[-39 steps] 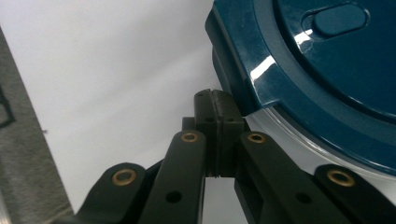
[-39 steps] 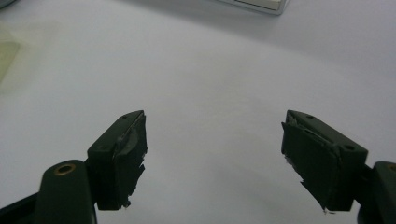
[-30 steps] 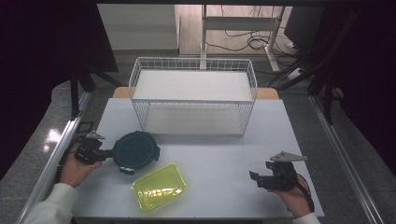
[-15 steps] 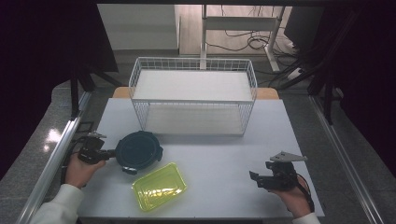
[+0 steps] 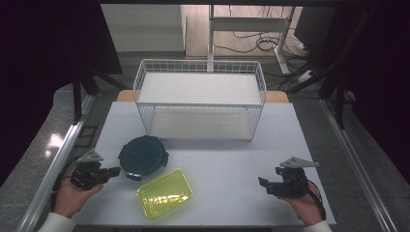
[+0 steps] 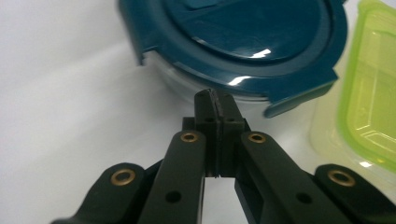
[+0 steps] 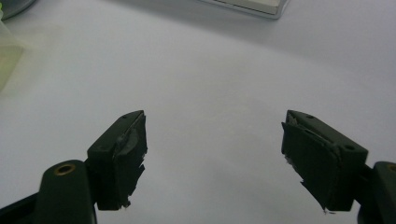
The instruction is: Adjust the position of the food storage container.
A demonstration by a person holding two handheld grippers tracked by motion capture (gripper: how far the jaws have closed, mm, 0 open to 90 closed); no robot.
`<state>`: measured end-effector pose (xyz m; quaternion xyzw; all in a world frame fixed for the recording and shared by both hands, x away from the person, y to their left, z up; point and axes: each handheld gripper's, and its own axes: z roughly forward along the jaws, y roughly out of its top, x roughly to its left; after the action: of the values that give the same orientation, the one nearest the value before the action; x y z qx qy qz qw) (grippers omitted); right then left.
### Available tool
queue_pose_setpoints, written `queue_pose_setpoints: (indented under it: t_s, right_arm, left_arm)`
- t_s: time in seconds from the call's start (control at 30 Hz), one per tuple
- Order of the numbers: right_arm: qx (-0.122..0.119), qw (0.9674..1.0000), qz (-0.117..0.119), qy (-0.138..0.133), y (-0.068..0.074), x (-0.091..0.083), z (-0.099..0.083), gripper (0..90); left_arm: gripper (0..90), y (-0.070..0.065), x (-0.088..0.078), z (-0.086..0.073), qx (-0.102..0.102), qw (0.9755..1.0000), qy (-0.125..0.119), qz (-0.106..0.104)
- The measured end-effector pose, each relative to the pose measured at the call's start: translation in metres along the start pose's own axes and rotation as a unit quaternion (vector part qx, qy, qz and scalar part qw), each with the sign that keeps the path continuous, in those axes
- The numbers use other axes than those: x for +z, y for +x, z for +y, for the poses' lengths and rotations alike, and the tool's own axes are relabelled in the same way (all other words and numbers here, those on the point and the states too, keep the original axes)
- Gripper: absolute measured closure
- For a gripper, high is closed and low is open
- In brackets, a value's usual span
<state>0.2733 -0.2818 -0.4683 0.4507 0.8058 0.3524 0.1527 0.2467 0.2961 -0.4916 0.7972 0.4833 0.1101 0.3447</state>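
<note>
We note a white surface (image 5: pixel 217 159) bearing a wire basket (image 5: pixel 200 104) at its far side. Nearer the person, a round container with a dark blue lid (image 5: pixel 143 157) sits at the left, just beside a yellow-green tray (image 5: pixel 165 192). The left tool (image 5: pixel 115 171) points at the container, jaws pressed together on nothing, tips just short of its wall. The right tool (image 5: pixel 263 183) rests well apart, jaws spread and empty.
</note>
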Motion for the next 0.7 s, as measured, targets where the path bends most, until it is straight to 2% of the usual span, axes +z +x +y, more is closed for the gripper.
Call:
queue_pose_setpoints:
  t_s: [0.03, 0.07, 0.13, 0.17, 0.3, 0.43, 0.5, 0.7]
  right_arm:
    - [-0.002, 1.0000, 0.000, 0.000, 0.000, 0.000, 0.000, 22.3]
    - [-0.002, 1.0000, 0.001, 0.000, 0.000, 0.000, 0.000, 22.3]
    - [-0.001, 1.0000, 0.001, 0.000, 0.000, 0.000, 0.000, 22.3]
    - [-0.001, 1.0000, 0.001, -0.001, -0.001, 0.000, 0.000, 22.3]
    - [0.003, 1.0000, -0.001, 0.000, -0.003, 0.000, -0.001, 22.3]
    - [-0.001, 1.0000, 0.000, 0.000, -0.002, 0.000, 0.000, 22.3]
    - [-0.001, 1.0000, 0.000, 0.000, -0.001, 0.001, 0.000, 22.3]
    - [0.001, 1.0000, 0.001, 0.001, -0.003, 0.001, 0.000, 22.3]
  left_arm:
    - [90.0, -0.001, 0.002, 0.001, 0.005, 0.9999, 0.007, 0.012]
    - [90.0, 0.000, 0.004, 0.001, 0.003, 0.9999, 0.010, 0.012]
    - [90.0, 0.004, 0.005, -0.001, -0.011, 0.9999, 0.005, 0.000]
    - [90.0, 0.005, 0.005, -0.001, -0.011, 0.9999, 0.004, -0.001]
    - [90.0, 0.002, 0.005, 0.001, 0.000, 1.0000, 0.004, 0.006]
    - [90.0, -0.002, 0.010, 0.005, 0.011, 0.9999, 0.006, -0.008]
    - [90.0, -0.006, 0.013, 0.008, 0.020, 0.9997, 0.007, -0.007]
    - [90.0, -0.011, 0.018, 0.014, 0.026, 0.9995, 0.009, -0.016]
